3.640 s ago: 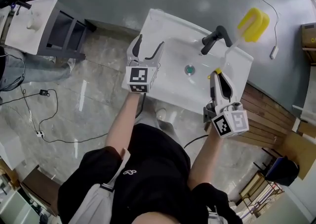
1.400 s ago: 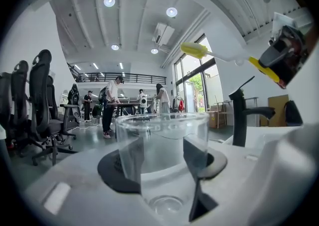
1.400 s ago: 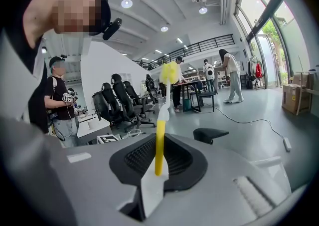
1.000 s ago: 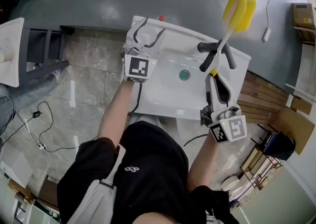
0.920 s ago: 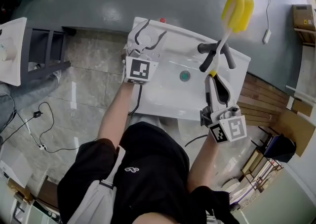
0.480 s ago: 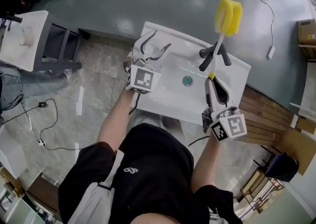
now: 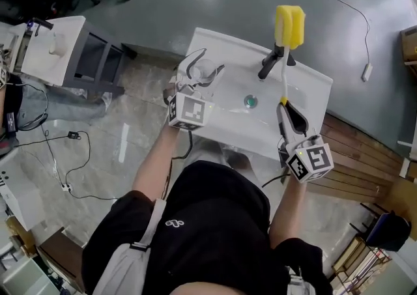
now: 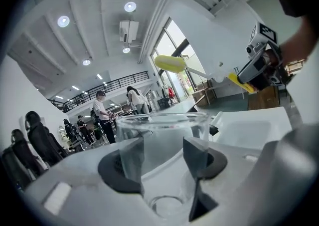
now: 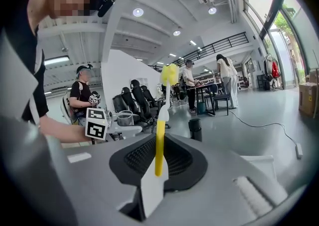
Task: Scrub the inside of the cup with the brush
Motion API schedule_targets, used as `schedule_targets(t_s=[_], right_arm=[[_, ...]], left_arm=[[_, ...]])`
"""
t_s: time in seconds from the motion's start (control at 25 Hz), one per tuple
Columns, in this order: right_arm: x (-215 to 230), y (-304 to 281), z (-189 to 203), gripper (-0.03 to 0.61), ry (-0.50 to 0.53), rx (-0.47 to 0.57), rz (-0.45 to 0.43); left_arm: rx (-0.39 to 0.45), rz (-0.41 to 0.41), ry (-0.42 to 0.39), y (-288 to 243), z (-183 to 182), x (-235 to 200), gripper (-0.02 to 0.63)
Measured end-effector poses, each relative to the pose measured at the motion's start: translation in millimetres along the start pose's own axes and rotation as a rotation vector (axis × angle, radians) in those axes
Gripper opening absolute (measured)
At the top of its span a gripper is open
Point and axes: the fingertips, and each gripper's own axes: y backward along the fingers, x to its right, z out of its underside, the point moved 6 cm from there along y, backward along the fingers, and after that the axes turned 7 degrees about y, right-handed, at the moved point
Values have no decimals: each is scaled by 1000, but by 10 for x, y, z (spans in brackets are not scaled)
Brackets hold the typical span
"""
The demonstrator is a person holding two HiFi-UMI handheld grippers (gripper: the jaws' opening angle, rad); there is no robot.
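Your left claw (image 7: 201, 60) is clenched on the cup (image 7: 203, 73). In the left gripper view the two dark pads (image 8: 131, 156) press against the clear wall from either side, and the cup (image 8: 162, 135) sits deep between the jaws. Its base is toward the claw's body and its open rim points away from you. The cube (image 7: 189, 110) behind this claw carries a black-and-white square marker; I can read no letters on it. The claw hangs over the left end of the white sink (image 7: 306, 101).

To the right of that claw, down in the basin, lies the round drain (image 7: 250, 100). Farther right and beyond it stands the dark faucet (image 7: 270, 64).

Your right claw (image 7: 285, 106) is closed tight on the brush (image 9: 159, 142). The right gripper view shows the yellow part of the handle pinched between ribbed black pads (image 9: 177, 160). From the tips the white shaft runs straight out ahead, and the yellow sponge head (image 7: 289, 25) sits at its far end, well past the claw and beyond the faucet. The head is well apart from the cup, off to the right of your left claw and outside the rim. In the left gripper view it shows as a yellow lobe (image 8: 169, 63) above and beyond the rim. This claw's cube (image 7: 311, 160) also bears a square marker and no readable text.
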Motion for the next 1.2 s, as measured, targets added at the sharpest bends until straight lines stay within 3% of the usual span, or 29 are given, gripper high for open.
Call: schedule_targets(t_s=[0.24, 0.56, 0.96, 1.2], right_arm=[[112, 337, 176, 49, 31, -23, -45], [208, 747, 338, 49, 132, -105, -157], [89, 887, 481, 48, 261, -196, -275], [-16, 848, 511, 49, 319, -242, -331]], left_arm=[[-81, -28, -129, 171, -68, 208, 270], [-202, -62, -232, 264, -153, 496, 270], [-322, -69, -440, 304, -155, 571, 270], [-364, -65, -525, 266, -168, 596, 270]])
